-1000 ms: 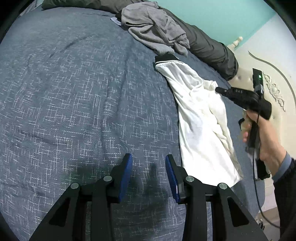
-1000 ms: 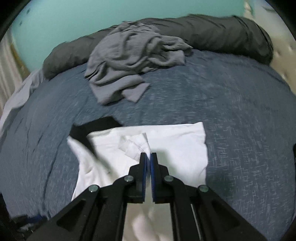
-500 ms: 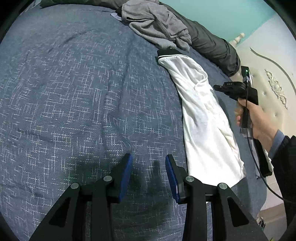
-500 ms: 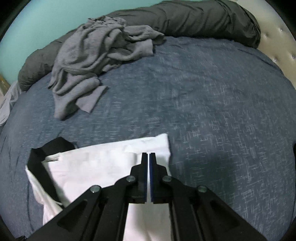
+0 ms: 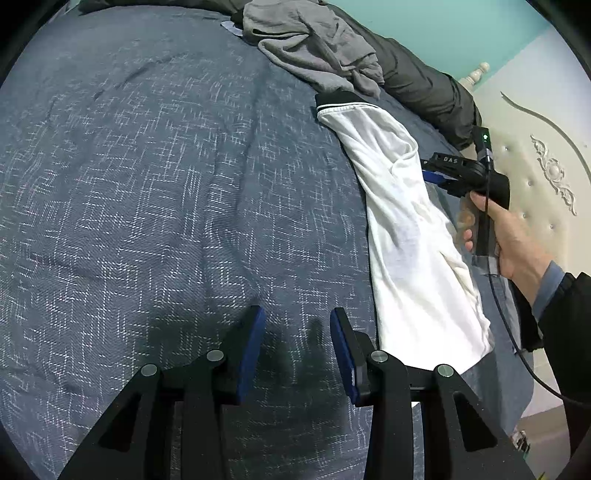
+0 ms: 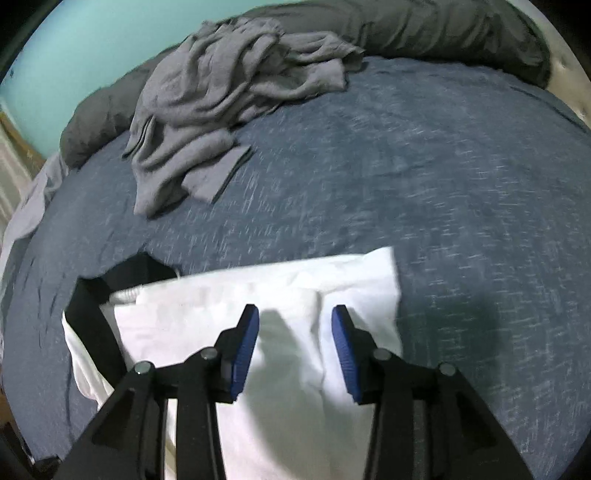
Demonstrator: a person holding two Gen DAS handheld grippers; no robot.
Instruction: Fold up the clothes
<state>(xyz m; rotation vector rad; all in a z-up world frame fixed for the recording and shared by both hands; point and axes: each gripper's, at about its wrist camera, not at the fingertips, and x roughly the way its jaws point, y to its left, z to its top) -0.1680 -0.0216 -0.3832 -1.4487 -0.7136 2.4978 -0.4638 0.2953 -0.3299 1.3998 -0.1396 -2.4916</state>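
Left wrist view looks down over the left gripper (image 5: pixel 297 332), whose blue-padded fingers (image 5: pixel 251 343) stand spread wide apart with nothing between them, hovering above the blue-grey bedspread (image 5: pixel 147 184). To its right a white garment (image 5: pixel 406 229) lies folded into a long narrow strip running away across the bed, its black collar band (image 5: pixel 341 99) at the far end. Beyond that end sits a crumpled grey garment (image 5: pixel 314 48) against a dark rolled duvet (image 5: pixel 424 81). At the strip's right edge a person's hand (image 5: pixel 509 236) grips the handle of the right gripper (image 5: pixel 434 177), which points toward the white cloth; from this side I cannot tell how far its jaws are parted. A cream padded headboard (image 5: pixel 535 155) stands behind. Right wrist view, somewhat blurred, shows the right gripper (image 6: pixel 295 336) with its blue pads (image 6: pixel 243 347) well apart and empty, poised over the white garment (image 6: pixel 277 295), whose folded edge lies just ahead of the tips and whose black collar band (image 6: pixel 92 314) shows at the left. The grey garment (image 6: pixel 221 96) lies heaped farther off on the bedspread (image 6: pixel 443 166), with the dark duvet (image 6: pixel 424 29) behind it.
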